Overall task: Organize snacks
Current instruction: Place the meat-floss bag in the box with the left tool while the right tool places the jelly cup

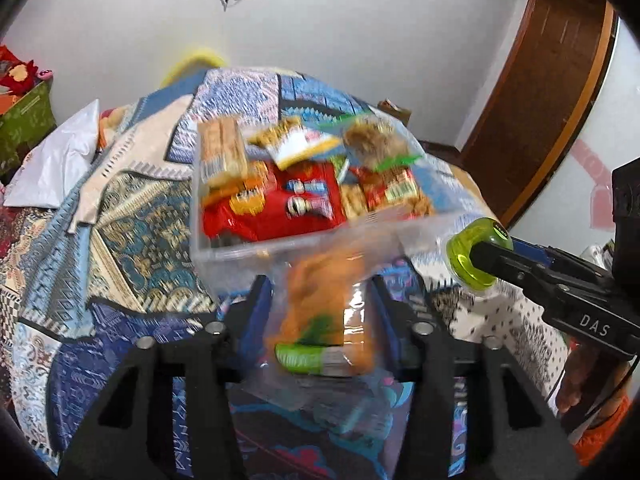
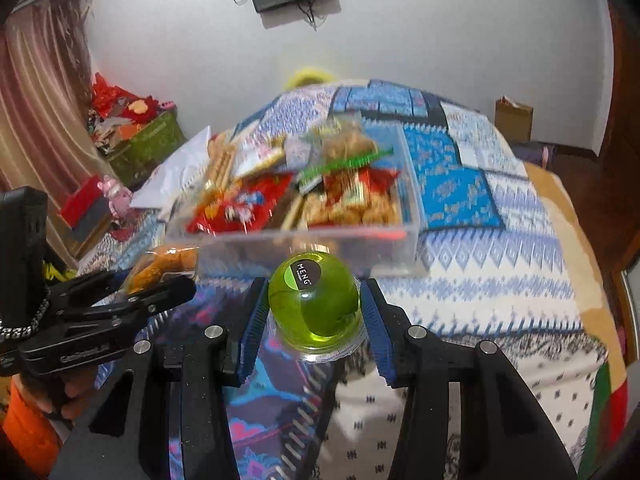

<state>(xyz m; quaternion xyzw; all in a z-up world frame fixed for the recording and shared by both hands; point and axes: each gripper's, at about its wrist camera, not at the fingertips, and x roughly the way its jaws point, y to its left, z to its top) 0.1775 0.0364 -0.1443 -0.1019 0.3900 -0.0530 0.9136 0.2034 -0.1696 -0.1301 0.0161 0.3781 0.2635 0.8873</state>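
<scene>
Your left gripper (image 1: 320, 312) had its fingers closed on a clear bag of orange snacks (image 1: 320, 300), held just in front of the clear plastic bin (image 1: 236, 250) on the bed's patterned quilt (image 1: 132, 240); the bag was heavily motion-blurred, its green label unreadable. Your right gripper (image 2: 314, 312) had its fingers pressed against both sides of a green dome-shaped jelly cup (image 2: 316, 304), just short of the bin's near wall. The bin's contents were smeared: a red packet (image 1: 276, 204) and biscuit packs (image 1: 222, 152) showed, the rest was hard to tell. In the right wrist view, the left gripper's fingers (image 2: 160, 292) hid most of the bag.
</scene>
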